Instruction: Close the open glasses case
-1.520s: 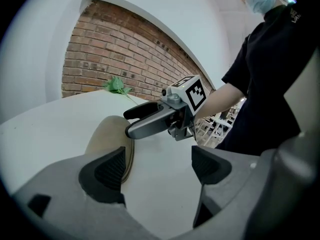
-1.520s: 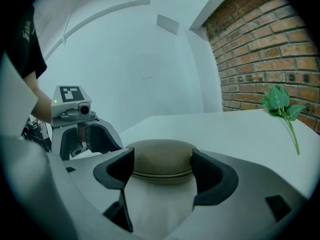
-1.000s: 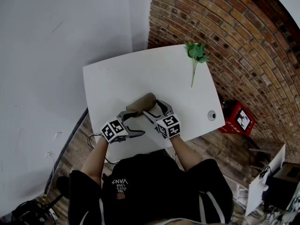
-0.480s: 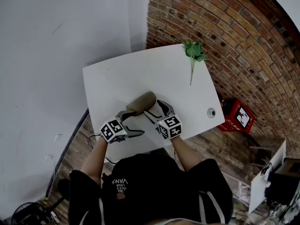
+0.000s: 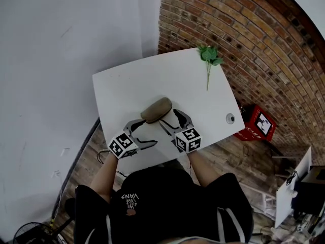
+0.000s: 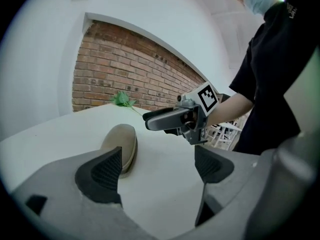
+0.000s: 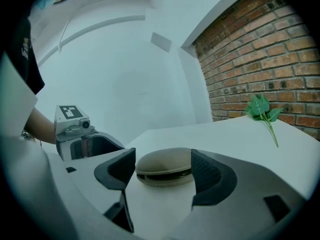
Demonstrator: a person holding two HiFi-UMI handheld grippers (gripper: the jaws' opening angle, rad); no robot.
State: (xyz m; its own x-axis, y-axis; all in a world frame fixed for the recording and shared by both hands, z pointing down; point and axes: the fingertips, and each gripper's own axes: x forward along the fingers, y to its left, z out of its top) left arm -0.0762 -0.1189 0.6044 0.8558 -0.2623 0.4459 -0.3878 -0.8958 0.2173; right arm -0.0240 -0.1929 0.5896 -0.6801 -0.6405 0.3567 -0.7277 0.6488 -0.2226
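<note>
The tan glasses case lies on the white table with its lid down; a dark seam shows along its near side. My left gripper is open just short of the case's left end, which shows beyond its left pad. Nothing sits between its pads. My right gripper is open at the case's right end. In the right gripper view the case shows in the gap of the right gripper, apart from both pads. Each gripper sees the other: the right gripper and the left gripper.
A green leafy sprig lies at the table's far right corner, by the brick wall. A round cable hole sits near the right edge. A red crate stands on the floor to the right. The person's body is at the near edge.
Both grippers have lifted slightly beside the case and stay open. The case has not moved on the table.
</note>
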